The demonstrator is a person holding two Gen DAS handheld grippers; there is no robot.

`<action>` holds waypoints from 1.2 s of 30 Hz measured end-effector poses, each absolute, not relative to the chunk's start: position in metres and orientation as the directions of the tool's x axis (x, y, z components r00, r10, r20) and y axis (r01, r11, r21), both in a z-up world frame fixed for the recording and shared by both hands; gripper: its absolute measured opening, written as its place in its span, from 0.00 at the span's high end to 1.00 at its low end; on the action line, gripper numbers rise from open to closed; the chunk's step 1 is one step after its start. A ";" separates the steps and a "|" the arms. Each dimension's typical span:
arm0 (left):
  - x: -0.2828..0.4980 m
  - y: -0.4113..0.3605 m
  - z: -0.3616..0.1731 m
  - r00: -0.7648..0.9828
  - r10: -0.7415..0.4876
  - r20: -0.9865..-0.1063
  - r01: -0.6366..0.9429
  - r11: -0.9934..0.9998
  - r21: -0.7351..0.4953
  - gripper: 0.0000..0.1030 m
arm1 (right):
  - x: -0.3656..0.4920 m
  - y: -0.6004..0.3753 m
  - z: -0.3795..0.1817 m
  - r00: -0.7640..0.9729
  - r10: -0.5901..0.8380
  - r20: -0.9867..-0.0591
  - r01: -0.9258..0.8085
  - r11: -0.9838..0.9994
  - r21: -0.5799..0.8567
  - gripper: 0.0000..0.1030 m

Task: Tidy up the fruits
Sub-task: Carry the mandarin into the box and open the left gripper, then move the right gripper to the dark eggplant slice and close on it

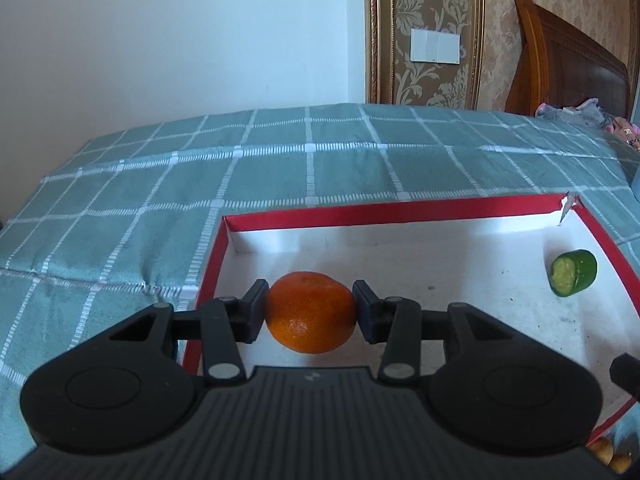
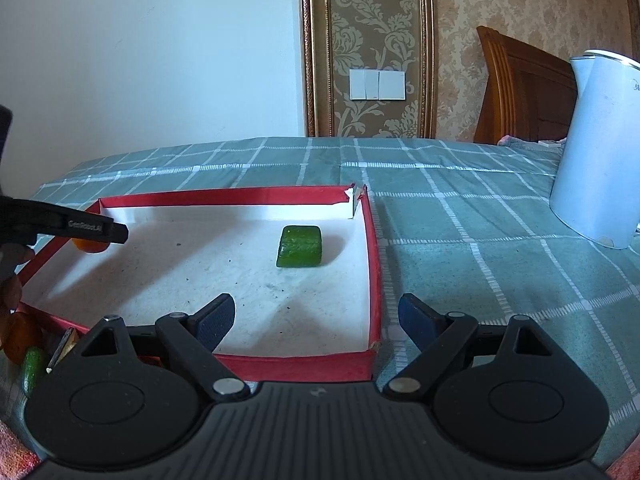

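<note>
Left wrist view: the checked bedspread carries a red-rimmed box, clearly the collecting spot. In its far right corner lies a cucumber piece. The left gripper is clamped on an orange just above the box's left side, ready to drop it. The right gripper waits, jaws spread, holding nothing.
</note>
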State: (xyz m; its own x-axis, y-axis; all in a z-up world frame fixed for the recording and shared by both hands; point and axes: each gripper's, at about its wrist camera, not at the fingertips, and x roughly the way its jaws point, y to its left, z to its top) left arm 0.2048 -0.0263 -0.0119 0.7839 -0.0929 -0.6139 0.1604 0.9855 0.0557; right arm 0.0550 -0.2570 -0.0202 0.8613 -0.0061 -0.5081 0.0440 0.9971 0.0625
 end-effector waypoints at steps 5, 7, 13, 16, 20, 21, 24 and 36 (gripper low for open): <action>0.209 -0.029 -0.015 0.760 -0.086 -0.644 0.163 0.985 0.061 0.59 | 0.055 -0.256 -0.020 0.862 -0.003 -0.507 0.038 0.998 0.058 0.13; 0.211 -0.030 -0.016 0.753 -0.081 -0.653 0.164 0.984 0.066 0.59 | 0.055 -0.256 -0.020 0.860 -0.002 -0.511 0.036 0.998 0.056 0.13; 0.214 -0.032 -0.016 0.742 -0.056 -0.668 0.156 0.983 0.091 0.54 | 0.056 -0.255 -0.020 0.860 -0.004 -0.510 0.037 0.998 0.054 0.13; 0.213 -0.033 -0.016 0.744 -0.043 -0.667 0.154 0.982 0.109 0.46 | 0.056 -0.254 -0.021 0.859 -0.005 -0.513 0.036 0.998 0.052 0.13; 0.211 -0.034 -0.016 0.746 -0.031 -0.665 0.156 0.979 0.129 0.34 | 0.056 -0.254 -0.021 0.858 -0.005 -0.514 0.036 0.998 0.050 0.13; 0.210 -0.035 -0.016 0.748 -0.026 -0.664 0.156 0.978 0.136 0.34 | 0.056 -0.254 -0.021 0.858 -0.005 -0.514 0.036 0.998 0.049 0.13; 0.208 -0.037 -0.017 0.747 -0.012 -0.665 0.154 0.976 0.155 0.26 | 0.057 -0.254 -0.022 0.854 -0.006 -0.520 0.035 0.998 0.046 0.13; 0.167 -0.023 -0.005 0.785 -0.039 -0.618 0.134 0.985 0.109 0.11 | 0.059 -0.251 -0.023 0.853 -0.015 -0.521 0.038 0.999 0.033 0.12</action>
State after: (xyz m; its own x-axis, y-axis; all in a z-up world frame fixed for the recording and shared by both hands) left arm 0.1671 -0.0230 -0.0053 0.7851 -0.0389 -0.6182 0.1344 0.9849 0.1087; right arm 0.0588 -0.2510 -0.0233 0.8533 -0.0150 -0.5213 0.0380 0.9987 0.0333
